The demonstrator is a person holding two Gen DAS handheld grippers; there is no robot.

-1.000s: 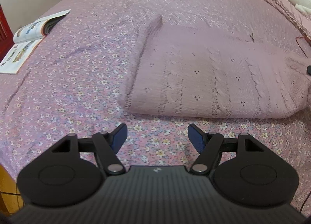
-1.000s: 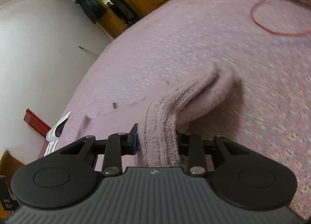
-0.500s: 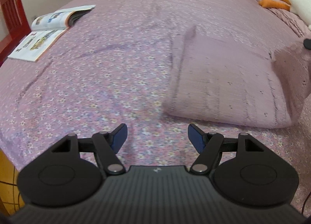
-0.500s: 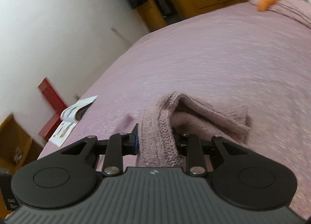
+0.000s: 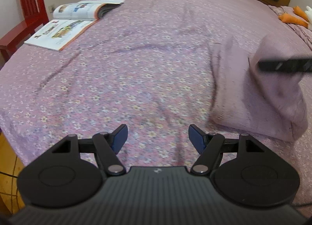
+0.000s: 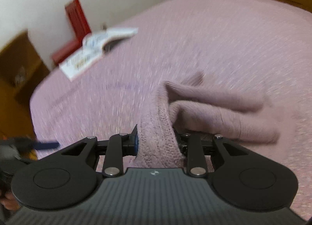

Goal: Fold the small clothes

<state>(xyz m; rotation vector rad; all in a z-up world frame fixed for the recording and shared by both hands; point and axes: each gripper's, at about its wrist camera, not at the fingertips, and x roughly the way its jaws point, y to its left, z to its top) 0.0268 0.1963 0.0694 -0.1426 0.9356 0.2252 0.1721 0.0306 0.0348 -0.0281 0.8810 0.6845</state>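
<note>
Here we see the bed (image 5: 148, 53) filling most of both views, its cover a mauve cloth printed all over with small pale flowers and creased in a few long dark wrinkles. On it, toward the right side of the left wrist view, lies the sweater (image 5: 251, 96), a soft pink-mauve knit close in colour to the bedcover. Its lower part rests flat on the cover, while its far right portion is lifted into a rounded hump. In the right wrist view the knit shows ribbed and cabled stitches near the camera, and beyond that it bunches into 2 thick rolled folds lying across the bed; much of this view is blurred.

At the bed's far left corner we find a red wooden chair (image 5: 25, 16) standing just beside the mattress. Near that same corner an open picture book (image 5: 72, 24) lies on the cover, pages up, well apart from the sweater. Orange and white plush shapes (image 5: 292, 17) sit at the far right edge.

Our right gripper (image 6: 156, 143) has its 2 fingers clamped on a band of the sweater's knit, which rises between them and drapes toward the camera. It appears in the left wrist view as a dark blurred bar against the lifted hump.

Our left gripper (image 5: 157, 139) hangs low over bare bedcover, just beside the sweater's near left corner, touching nothing, its 2 blue-padded fingers (image 5: 120, 137) spread wide apart.
</note>
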